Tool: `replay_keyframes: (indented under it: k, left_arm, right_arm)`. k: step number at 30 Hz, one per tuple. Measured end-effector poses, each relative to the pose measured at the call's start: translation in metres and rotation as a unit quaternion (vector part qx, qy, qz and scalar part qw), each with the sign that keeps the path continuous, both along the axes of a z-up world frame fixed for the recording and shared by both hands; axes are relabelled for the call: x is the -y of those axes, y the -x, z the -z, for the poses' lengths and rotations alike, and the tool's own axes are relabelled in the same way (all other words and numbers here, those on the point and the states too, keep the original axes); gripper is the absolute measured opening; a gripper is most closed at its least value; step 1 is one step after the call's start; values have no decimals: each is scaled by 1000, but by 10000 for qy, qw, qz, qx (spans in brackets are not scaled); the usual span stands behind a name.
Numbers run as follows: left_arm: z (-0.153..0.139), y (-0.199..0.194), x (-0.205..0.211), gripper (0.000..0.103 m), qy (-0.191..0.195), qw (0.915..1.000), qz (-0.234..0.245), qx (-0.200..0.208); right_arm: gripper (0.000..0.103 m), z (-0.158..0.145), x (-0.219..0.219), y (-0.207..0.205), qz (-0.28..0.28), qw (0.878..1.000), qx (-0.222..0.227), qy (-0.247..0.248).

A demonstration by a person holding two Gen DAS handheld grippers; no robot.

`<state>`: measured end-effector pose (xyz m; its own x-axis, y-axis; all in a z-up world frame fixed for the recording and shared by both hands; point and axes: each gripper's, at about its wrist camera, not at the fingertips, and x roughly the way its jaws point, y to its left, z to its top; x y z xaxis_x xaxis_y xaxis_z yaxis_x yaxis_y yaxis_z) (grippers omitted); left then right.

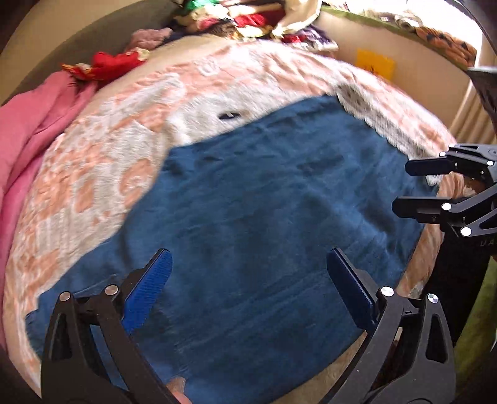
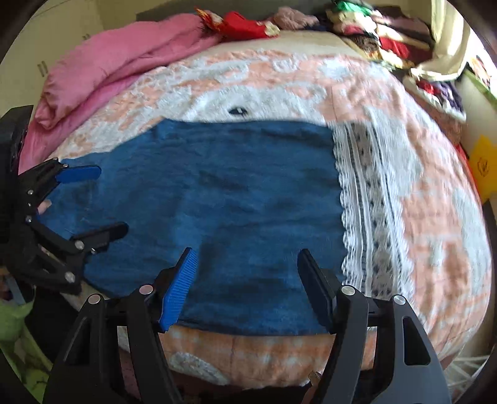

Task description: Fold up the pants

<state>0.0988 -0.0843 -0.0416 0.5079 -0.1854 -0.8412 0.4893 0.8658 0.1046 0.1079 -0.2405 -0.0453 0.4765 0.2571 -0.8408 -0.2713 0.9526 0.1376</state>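
Blue pants [image 1: 248, 211] [image 2: 223, 199] with a white lace trim [image 2: 363, 205] lie flat on a bed with a peach and white patterned blanket [image 1: 102, 167] [image 2: 435, 217]. My left gripper [image 1: 250, 264] hovers over the pants with its jaws wide apart and nothing between the blue pads. My right gripper [image 2: 247, 261] stands open over the near edge of the pants, close to the lace end, also holding nothing. The right gripper [image 1: 403, 186] shows at the right edge of the left wrist view. The left gripper [image 2: 113, 200] shows at the left of the right wrist view, open.
A pink quilt [image 1: 34, 118] [image 2: 118, 65] lies along the far left side of the bed. Red cloth [image 1: 105, 63] [image 2: 245, 23] and a heap of mixed clothes [image 2: 382, 34] sit at the head end. A cardboard box with a yellow label [image 1: 376, 63] stands beside the bed.
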Motion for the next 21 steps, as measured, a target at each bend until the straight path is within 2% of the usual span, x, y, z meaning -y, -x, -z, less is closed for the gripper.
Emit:
replay_keyframes:
  k: [3, 8, 9, 11, 21]
  left_arm:
    - [17, -2, 5, 94, -108, 9997, 46, -199]
    - [24, -5, 1, 94, 27, 9996, 19, -286]
    - [23, -5, 1, 94, 33, 9996, 11, -293]
    - [20, -3, 1, 94, 51, 9996, -9, -295]
    - [-1, 9, 1, 94, 201, 9996, -21, -188]
  right_arm:
    - [66, 18, 6, -2, 195, 9993, -311, -1]
    - [68, 26, 10, -2, 267, 9987, -402, -169]
    - [74, 26, 10, -2, 239, 9988, -392, -185]
    - [79, 22, 8, 1, 190, 9990, -323, -250]
    - [79, -10, 31, 19, 569, 9977, 154, -330]
